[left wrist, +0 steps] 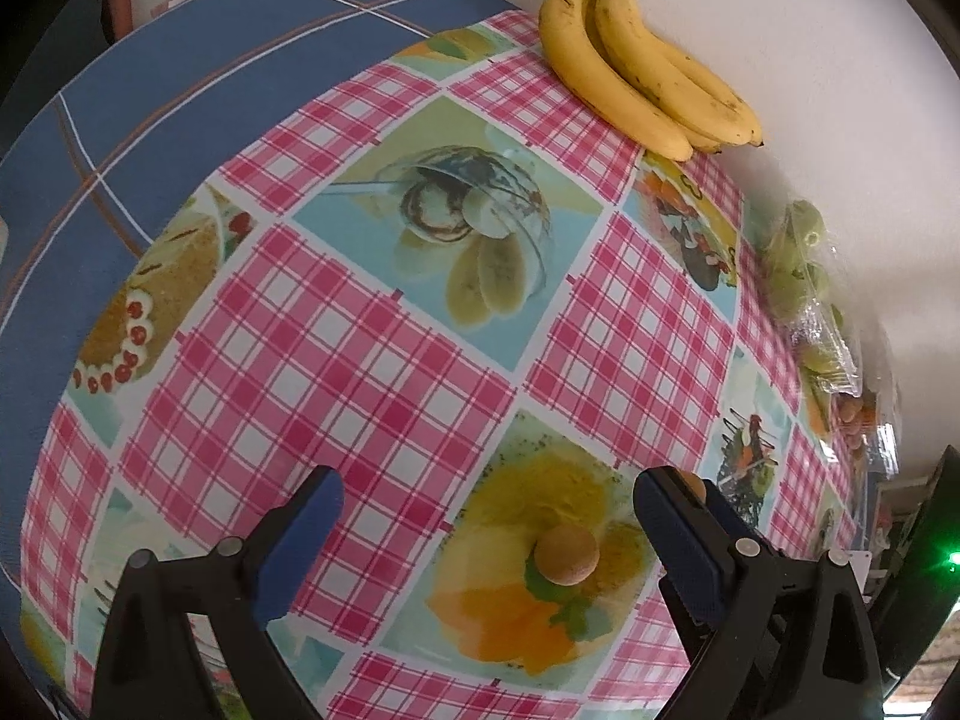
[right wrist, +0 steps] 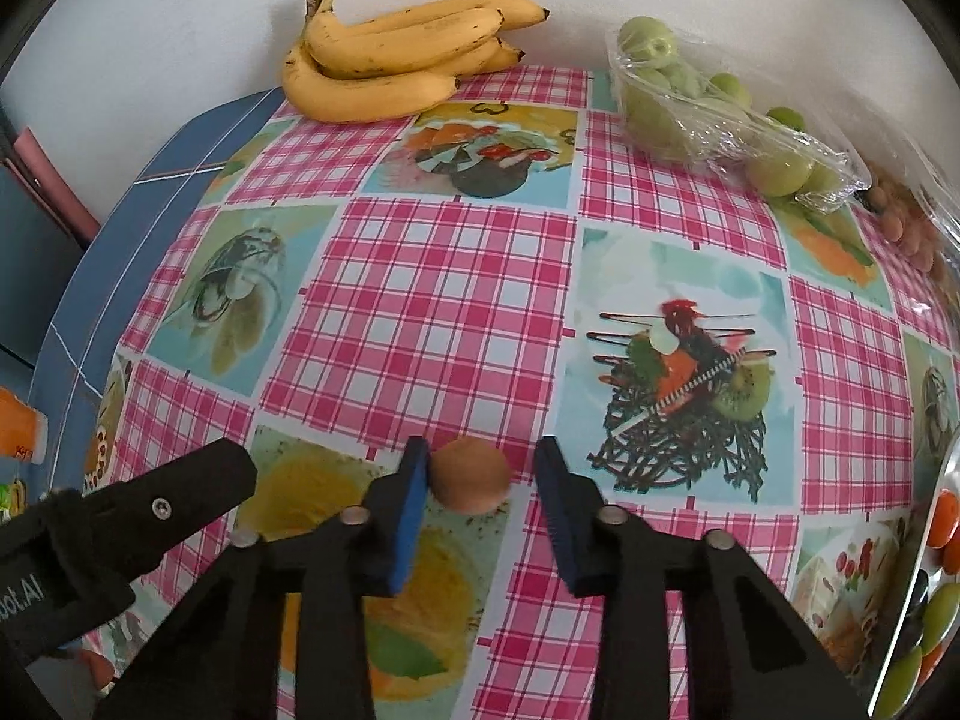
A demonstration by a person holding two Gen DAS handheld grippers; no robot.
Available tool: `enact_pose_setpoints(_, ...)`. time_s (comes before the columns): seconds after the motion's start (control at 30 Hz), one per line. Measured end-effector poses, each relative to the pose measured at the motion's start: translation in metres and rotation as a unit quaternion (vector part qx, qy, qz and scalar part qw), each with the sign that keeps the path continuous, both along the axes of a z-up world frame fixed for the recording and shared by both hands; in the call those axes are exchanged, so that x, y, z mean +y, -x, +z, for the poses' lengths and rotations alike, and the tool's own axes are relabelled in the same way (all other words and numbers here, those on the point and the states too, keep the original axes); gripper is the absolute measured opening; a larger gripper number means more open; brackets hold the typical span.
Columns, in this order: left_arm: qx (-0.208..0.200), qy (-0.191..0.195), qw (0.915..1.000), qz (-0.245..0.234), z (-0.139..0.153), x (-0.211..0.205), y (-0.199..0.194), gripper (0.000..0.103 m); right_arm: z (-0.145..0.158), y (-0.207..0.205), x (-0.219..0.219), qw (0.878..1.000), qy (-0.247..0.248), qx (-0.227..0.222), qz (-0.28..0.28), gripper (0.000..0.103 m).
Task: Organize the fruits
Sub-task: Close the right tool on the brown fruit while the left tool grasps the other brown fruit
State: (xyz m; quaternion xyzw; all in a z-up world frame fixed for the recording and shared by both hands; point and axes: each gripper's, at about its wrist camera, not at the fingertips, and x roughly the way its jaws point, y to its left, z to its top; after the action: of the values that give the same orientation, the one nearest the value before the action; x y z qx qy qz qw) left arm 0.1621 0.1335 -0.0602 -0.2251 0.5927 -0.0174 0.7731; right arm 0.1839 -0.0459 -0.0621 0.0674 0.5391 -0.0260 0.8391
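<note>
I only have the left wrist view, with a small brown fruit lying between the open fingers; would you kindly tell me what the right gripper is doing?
Observer: The right gripper has a small brown fruit between its fingers, touching one pad, with a gap at the other.
Operator: Thank you. Is there somewhere to put fruit that I cannot see?
Observer: Yes, a shiny tray at the right edge of the right wrist view holds orange and green fruit.
Operator: Is there anything beyond the table?
Observer: An orange container shows at the left edge, past the blue cloth.
</note>
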Motion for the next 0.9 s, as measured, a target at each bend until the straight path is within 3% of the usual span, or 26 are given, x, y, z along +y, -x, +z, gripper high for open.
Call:
enact_pose_setpoints(0.3,0.005,0.008,0.9997,-0.022,-0.003,-0.011,-0.001,0.098,0.001,0.009,-0.002,1.000,-0.011,0.007,-0.001,0.029)
enact_pose_setpoints(0.53,0.009,0.009,0.9992,-0.039,-0.005,-0.018,0.003,0.086,0.004,0.030,-0.018,1.000,-0.014,0.014,-0.020,0.029)
enact_pose_setpoints(0.73,0.008,0.011,0.9979,-0.063,-0.003,-0.028,0.010,0.071,0.007,0.050,-0.035,0.999,-0.020,0.017,-0.041,0.029)
enact_pose_setpoints(0.9,0.005,-0.001,0.9967,-0.081,-0.002,-0.037,0.013,0.049,0.009,0.062,-0.041,0.998,-0.019,0.019,-0.050,0.029)
